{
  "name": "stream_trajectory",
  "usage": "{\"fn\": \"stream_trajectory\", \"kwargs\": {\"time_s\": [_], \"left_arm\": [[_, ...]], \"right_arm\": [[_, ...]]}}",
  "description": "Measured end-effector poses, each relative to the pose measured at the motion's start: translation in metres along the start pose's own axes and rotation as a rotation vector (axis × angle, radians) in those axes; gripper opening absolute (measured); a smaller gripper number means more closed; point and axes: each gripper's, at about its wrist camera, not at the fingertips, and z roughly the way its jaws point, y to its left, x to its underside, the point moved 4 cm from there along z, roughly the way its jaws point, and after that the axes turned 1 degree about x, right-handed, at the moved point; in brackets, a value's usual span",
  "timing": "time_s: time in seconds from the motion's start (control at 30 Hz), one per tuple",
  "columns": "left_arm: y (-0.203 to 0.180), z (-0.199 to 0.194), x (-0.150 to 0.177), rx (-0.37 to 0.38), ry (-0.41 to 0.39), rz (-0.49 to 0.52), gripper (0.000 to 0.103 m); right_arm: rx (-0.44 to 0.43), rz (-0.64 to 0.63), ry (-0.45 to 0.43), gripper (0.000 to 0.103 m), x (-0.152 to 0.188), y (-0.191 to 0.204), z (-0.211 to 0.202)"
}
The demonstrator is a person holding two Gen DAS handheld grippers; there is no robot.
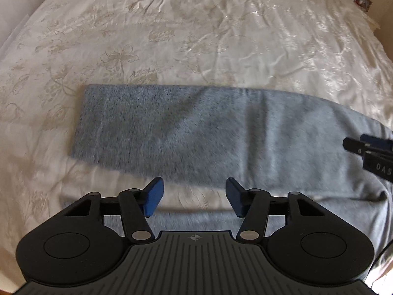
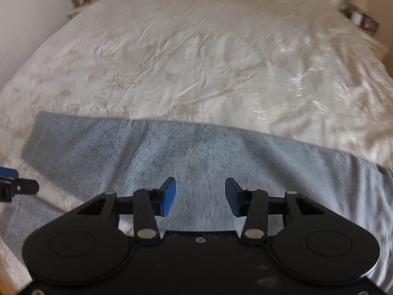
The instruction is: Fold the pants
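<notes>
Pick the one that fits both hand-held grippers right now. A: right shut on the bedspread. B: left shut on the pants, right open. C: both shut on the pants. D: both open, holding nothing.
D: the left hand-held gripper and right hand-held gripper both show spread fingers with nothing between them, above the grey pants.

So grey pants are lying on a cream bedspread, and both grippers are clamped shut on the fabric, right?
Not quite. The pants do lie on the bedspread, but both wrist views show the left gripper and right gripper open, jaws apart, holding nothing.
</notes>
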Motion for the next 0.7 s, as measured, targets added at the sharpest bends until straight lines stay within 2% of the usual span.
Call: {"fn": "stream_trajectory", "kwargs": {"time_s": [0.17,0.27,0.43,0.53,0.63,0.7], "left_arm": [[0.005,0.020,-0.019,-0.023,0.044,-0.040,0.053],[0.009,0.027,-0.024,-0.003,0.064,-0.076,0.053],[0.010,0.043,-0.028,0.002,0.105,-0.091,0.053],[0.012,0.047,-0.031,0.017,0.109,-0.097,0.053],[0.012,0.049,-0.036,0.027,0.109,-0.102,0.053],[0.012,0.050,-0.040,0.036,0.109,-0.109,0.053]], "right_arm": [[-0.030,-0.160,0.006,0.056,-0.034,-0.006,0.049],[-0.050,-0.271,-0.006,0.066,-0.056,-0.008,0.077],[-0.154,-0.508,0.020,0.066,-0.081,0.000,0.120],[-0.244,-0.591,0.098,0.066,-0.084,0.005,0.142],[-0.276,-0.655,0.155,0.062,-0.081,0.010,0.159],[-0.303,-0.656,0.178,0.037,-0.080,0.012,0.162]]}}
